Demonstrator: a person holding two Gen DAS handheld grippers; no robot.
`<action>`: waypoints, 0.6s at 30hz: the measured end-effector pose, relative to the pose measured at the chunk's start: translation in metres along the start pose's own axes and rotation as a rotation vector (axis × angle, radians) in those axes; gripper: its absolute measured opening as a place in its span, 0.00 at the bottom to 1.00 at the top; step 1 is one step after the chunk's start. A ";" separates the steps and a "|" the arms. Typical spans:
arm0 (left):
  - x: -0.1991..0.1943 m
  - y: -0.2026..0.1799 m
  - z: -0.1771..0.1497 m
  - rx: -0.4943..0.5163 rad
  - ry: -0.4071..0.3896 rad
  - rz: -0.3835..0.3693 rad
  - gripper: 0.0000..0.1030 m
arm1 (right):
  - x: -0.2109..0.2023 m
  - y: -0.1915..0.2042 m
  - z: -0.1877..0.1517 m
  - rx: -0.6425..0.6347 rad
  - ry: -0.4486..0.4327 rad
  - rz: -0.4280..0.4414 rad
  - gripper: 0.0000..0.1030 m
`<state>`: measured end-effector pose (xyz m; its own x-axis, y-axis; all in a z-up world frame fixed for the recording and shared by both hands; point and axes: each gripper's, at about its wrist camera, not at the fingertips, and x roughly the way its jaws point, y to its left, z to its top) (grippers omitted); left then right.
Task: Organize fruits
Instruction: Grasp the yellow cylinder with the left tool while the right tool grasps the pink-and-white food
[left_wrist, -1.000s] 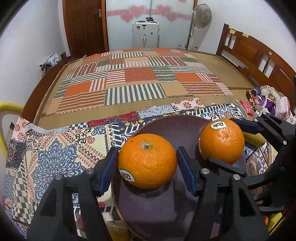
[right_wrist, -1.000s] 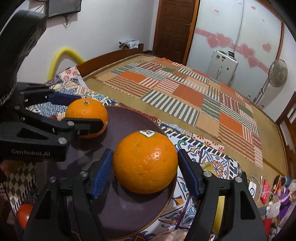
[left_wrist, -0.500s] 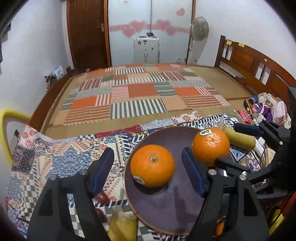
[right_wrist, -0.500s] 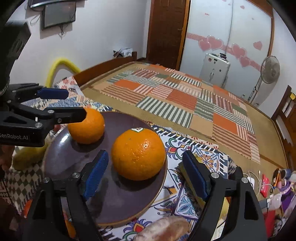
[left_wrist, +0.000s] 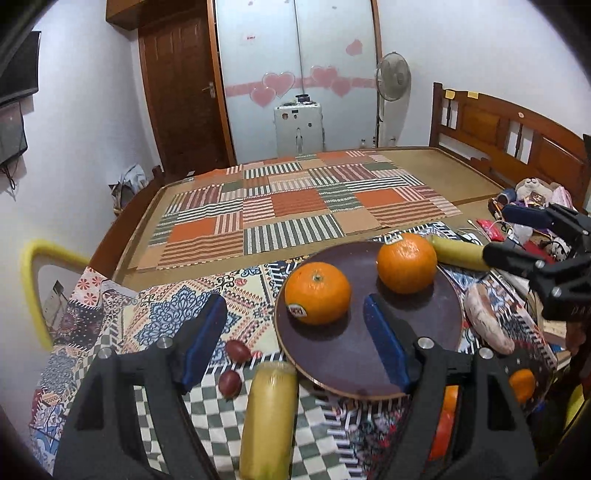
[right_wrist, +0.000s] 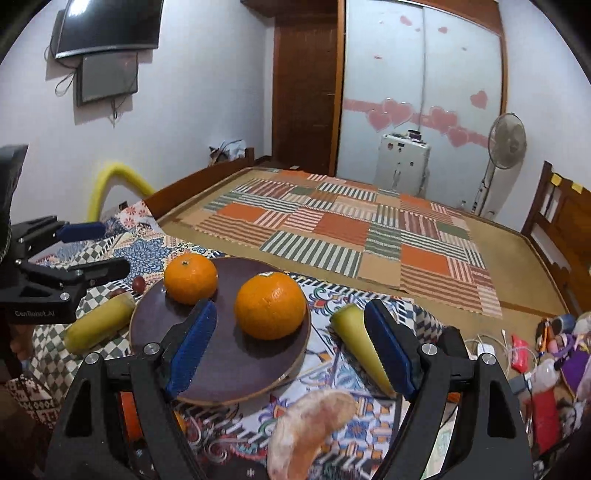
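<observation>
Both oranges are sitting on the dark round plate (left_wrist: 369, 369) now. The one with the sticker (left_wrist: 317, 292) is on the left half, the other orange (left_wrist: 406, 263) on the far right side, and they're close but not touching. My left gripper (left_wrist: 295, 339) has just been spreading apart; its jaws stand wide and hold nothing, hanging above the near edge of the plate. Same with my right gripper (right_wrist: 291, 345): jaws just been opening, nothing between the pads, right orange (right_wrist: 271, 305) just beyond them. A yellow banana-like fruit (left_wrist: 269, 417) lies on the patterned cloth (left_wrist: 110, 332) near the plate's left rim, another (right_wrist: 360, 341) to the plate's right.
</observation>
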<state>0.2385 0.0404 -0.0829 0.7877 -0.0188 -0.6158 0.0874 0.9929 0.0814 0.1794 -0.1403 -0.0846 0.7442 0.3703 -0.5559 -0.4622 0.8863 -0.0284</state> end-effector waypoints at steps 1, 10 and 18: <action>-0.003 0.001 -0.003 0.004 -0.002 0.000 0.74 | -0.002 -0.002 -0.002 0.003 -0.004 -0.011 0.78; -0.005 0.016 -0.040 -0.015 0.034 0.048 0.77 | -0.011 -0.020 -0.048 0.071 0.049 -0.056 0.79; 0.010 0.039 -0.078 -0.082 0.111 0.059 0.73 | -0.007 -0.014 -0.073 0.086 0.090 -0.053 0.78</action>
<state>0.2021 0.0885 -0.1468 0.7170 0.0481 -0.6955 -0.0105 0.9982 0.0582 0.1459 -0.1759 -0.1412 0.7185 0.2991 -0.6280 -0.3774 0.9260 0.0093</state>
